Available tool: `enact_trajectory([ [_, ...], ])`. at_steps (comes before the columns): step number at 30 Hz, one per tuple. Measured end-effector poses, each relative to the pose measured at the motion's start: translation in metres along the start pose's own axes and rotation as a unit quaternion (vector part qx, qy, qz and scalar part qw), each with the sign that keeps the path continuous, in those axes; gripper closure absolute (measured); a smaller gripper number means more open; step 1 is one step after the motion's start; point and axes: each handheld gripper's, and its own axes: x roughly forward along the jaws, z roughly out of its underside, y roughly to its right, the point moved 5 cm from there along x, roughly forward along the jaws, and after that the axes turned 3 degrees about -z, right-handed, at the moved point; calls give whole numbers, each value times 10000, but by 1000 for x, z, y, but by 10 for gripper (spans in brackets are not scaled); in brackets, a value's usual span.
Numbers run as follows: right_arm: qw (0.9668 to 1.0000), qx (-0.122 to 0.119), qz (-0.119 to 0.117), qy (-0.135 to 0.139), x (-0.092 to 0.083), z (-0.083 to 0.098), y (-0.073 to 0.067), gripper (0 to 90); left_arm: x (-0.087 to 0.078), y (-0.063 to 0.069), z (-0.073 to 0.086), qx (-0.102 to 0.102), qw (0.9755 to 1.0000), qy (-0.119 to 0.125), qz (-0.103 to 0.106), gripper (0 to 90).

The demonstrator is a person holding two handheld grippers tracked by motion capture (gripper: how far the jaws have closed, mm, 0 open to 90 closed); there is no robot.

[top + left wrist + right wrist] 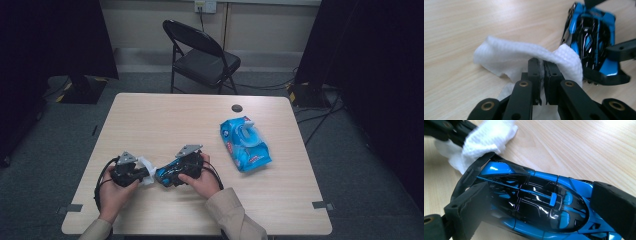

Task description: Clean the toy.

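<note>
A blue and black toy car (169,173) (592,40) (534,205) lies near the table's front, and my right gripper (172,172) (539,207) is shut on it, one black jaw pressed to each side of the body. My left gripper (145,172) (543,71) is shut on a white wet wipe (146,169) (524,60) (484,140). The wipe drapes over the closed jaws and meets the car's rear wing.
A blue pack of wet wipes (245,144) lies to the right on the wooden table (170,120), its flap lifted. A small dark round spot (236,108) marks the far side. A black folding chair (200,55) stands beyond the table.
</note>
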Motion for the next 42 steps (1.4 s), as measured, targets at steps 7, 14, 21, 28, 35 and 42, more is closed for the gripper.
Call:
enact_trajectory([
  [7,10000,1,3,6,0,0,0,26,9,5,1,212,9997,-84,87,842],
  [14,10000,4,3,-26,0,0,0,26,7,7,2,203,9995,-150,196,847],
  [21,10000,3,5,-20,0,0,0,26,2,13,6,248,9990,-235,277,848],
  [28,10000,5,6,-17,0,0,0,26,-1,19,8,279,9987,-322,277,850],
  [35,10000,2,9,-16,0,0,0,26,-3,22,11,232,9985,-367,336,852],
  [42,10000,3,8,-25,0,0,0,26,-6,26,13,266,9979,-434,412,854],
])
